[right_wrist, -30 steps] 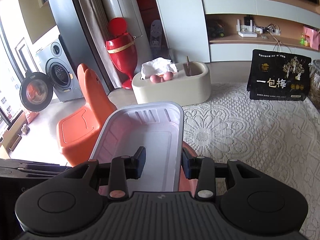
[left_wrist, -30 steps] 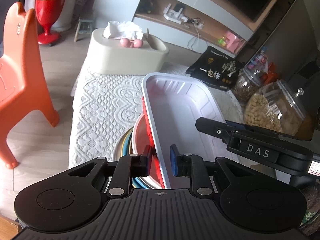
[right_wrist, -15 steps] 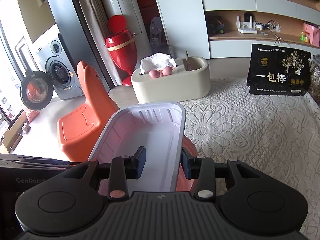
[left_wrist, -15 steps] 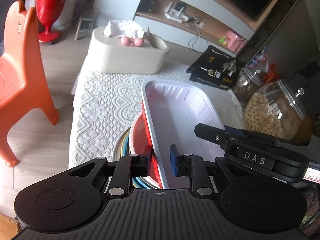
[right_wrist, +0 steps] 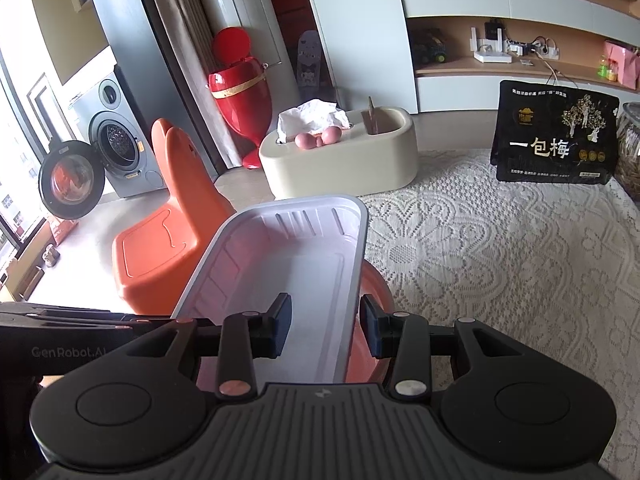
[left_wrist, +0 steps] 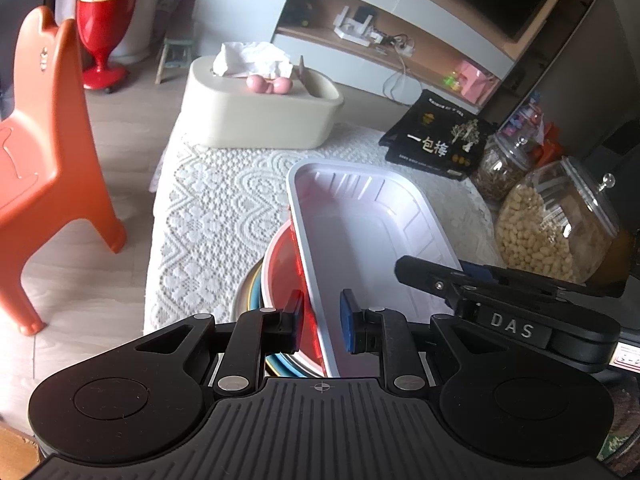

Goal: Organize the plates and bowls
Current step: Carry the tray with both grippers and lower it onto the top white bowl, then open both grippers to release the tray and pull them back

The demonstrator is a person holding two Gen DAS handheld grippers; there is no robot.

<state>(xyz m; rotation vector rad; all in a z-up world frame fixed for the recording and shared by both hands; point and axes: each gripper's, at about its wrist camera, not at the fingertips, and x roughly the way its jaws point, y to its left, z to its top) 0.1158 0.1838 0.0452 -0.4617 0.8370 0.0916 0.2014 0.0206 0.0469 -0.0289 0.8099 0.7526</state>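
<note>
A white rectangular tray (left_wrist: 372, 232) with a red underside sits tilted over a red bowl (left_wrist: 282, 276) stacked on several plates (left_wrist: 250, 294) on the lace tablecloth. My left gripper (left_wrist: 320, 322) straddles the tray's left rim, jaws narrowly apart around it. My right gripper (right_wrist: 324, 326) straddles the tray's (right_wrist: 288, 268) right rim above the red bowl (right_wrist: 374, 300), jaws slightly apart from the rim. The right gripper's body also shows in the left wrist view (left_wrist: 500, 304).
A cream tissue box (left_wrist: 260, 116) stands at the table's far end. A black snack bag (left_wrist: 434, 140) and two glass jars (left_wrist: 556, 228) line the right side. An orange child's chair (left_wrist: 40, 152) stands on the floor left of the table edge.
The tray has come down and lies lower over the red bowl. Both grippers have stayed on its rims and lowered with it.
</note>
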